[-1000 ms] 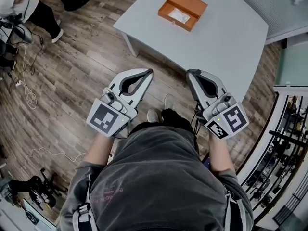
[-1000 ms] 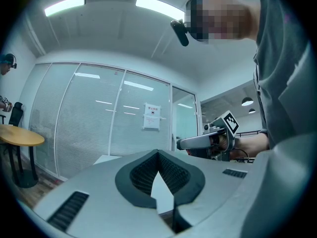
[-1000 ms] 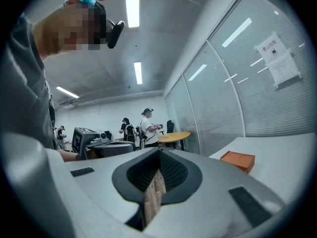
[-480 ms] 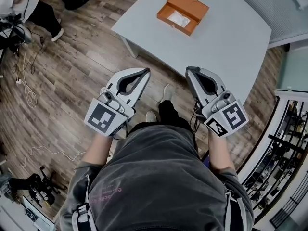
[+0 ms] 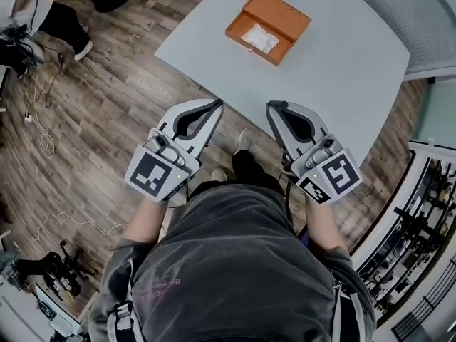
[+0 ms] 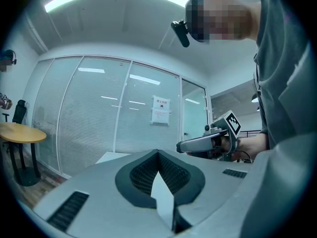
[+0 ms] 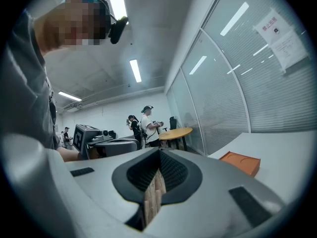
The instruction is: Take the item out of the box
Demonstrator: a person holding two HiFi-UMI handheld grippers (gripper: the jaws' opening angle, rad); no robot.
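Box (image 5: 268, 17), left gripper (image 5: 219, 104), right gripper (image 5: 272, 107) pointing forward

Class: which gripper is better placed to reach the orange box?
Probably the right gripper: its tip is at the grey table's edge, nearer the open orange box; the left gripper hangs over floor.

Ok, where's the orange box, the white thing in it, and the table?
orange box (image 5: 281, 14), head view, on its open lid.
white packet (image 5: 258, 39), head view, its middle.
table (image 5: 335, 77), head view, bare top.
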